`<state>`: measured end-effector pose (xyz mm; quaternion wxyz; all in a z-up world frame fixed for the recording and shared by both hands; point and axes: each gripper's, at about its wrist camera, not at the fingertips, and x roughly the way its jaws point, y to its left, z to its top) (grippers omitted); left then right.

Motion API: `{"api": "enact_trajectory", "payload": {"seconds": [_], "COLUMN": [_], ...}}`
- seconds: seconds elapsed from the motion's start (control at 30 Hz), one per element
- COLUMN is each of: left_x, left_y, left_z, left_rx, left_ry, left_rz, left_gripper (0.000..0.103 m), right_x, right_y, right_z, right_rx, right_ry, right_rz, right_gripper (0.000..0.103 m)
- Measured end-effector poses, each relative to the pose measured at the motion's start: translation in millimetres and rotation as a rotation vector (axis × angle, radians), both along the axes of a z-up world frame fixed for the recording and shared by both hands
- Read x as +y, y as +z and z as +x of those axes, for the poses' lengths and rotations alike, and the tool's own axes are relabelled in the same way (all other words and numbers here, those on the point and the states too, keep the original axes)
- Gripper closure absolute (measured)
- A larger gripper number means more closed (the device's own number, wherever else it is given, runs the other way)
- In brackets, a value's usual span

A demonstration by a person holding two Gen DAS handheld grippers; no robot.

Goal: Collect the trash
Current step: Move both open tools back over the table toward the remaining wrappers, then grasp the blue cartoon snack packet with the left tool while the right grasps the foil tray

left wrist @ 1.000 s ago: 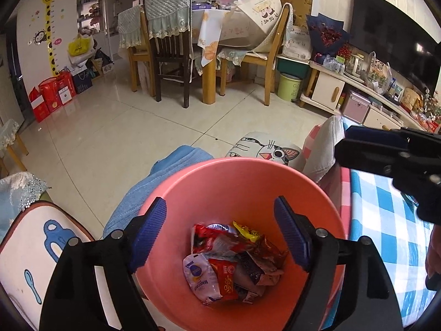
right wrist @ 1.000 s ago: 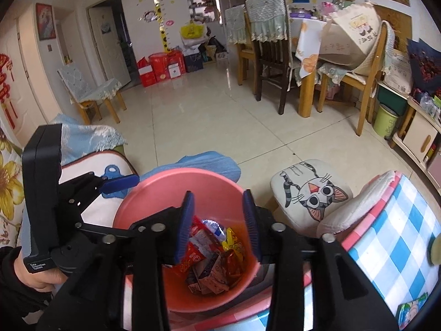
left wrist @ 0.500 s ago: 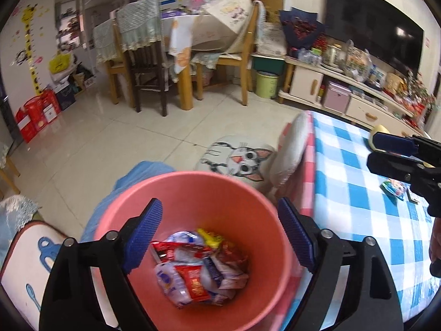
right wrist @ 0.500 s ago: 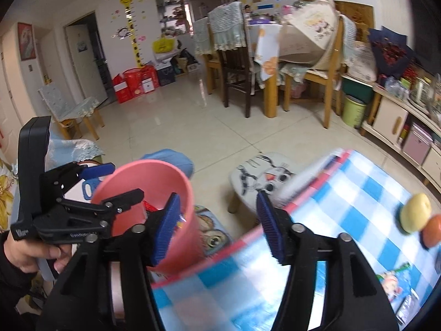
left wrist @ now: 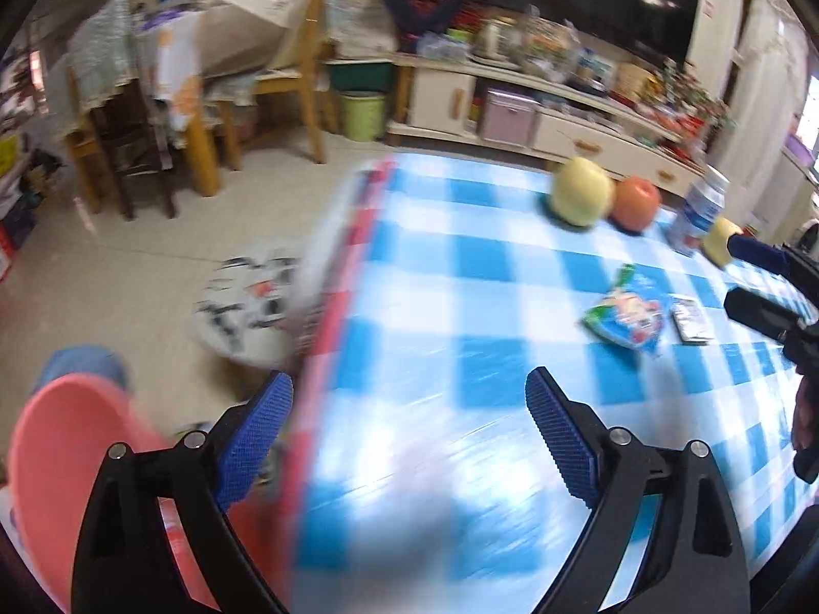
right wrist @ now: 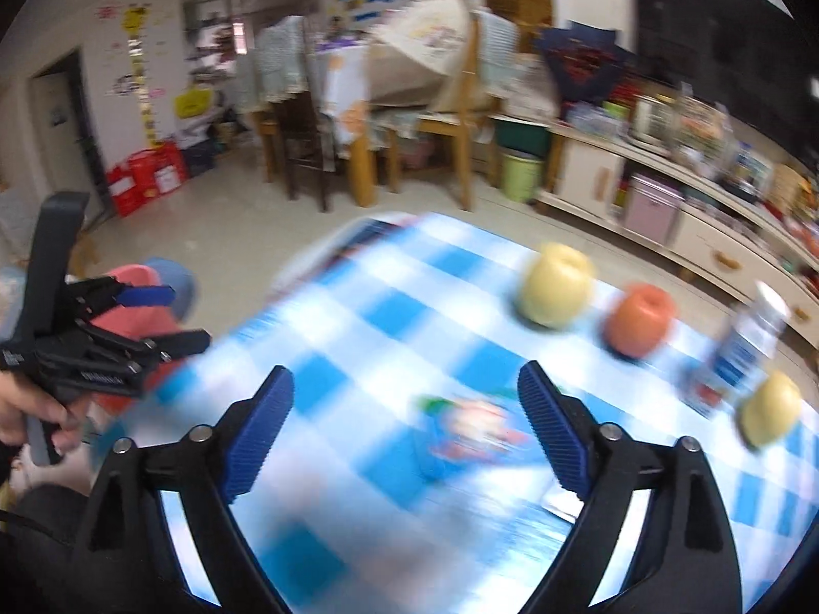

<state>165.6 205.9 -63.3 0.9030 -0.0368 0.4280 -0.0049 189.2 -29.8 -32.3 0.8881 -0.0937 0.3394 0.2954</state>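
Left gripper (left wrist: 409, 430): jaws spread wide, empty, over the blue-checked tabletop (left wrist: 491, 266). Pink bin (left wrist: 61, 465) sits left of its left jaw, off the tabletop edge. Right gripper (right wrist: 404, 430): jaws spread wide, empty; blue snack wrapper (right wrist: 466, 430) lies on the tabletop between them, blurred. Yellow apple (right wrist: 555, 284) and orange fruit (right wrist: 640, 320) beyond the right jaw

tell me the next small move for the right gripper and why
Probably lower the right gripper onto the blue snack wrapper and close. Its jaws stand open and empty, and the wrapper lies flat on the checked tablecloth right between the fingers. The pink bin waits off the table's edge near the left gripper, also open. The view is blurred, so aim is uncertain.
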Motion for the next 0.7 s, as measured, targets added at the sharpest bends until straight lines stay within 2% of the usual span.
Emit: {"api": "enact_trajectory", "payload": {"seconds": [0.17, 0.3, 0.5, 0.7], "left_x": [-78.5, -134.1, -184.7, -197.0], "left_y": [-13.8, -29.8, -51.0, -64.1], "left_z": [45.7, 73.3, 98.8, 111.2], "left_rx": [0.003, 0.011, 0.049, 0.085], "left_ry": [-0.135, -0.252, -0.382, -0.414], "left_rz": [-0.011, 0.002, 0.018, 0.06], "left_gripper": [0.011, 0.011, 0.011, 0.011], "right_x": [-62.7, -92.7, -96.5, -84.6], "right_y": [-25.8, -48.9, -74.2, -77.5], "right_z": [19.7, 32.7, 52.0, 60.4], "right_rx": [0.041, 0.072, 0.096, 0.08], "right_ry": [-0.055, -0.023, 0.109, 0.193], "right_rz": [-0.053, -0.094, -0.155, -0.149], "right_gripper": [0.01, 0.01, 0.01, 0.01]}}
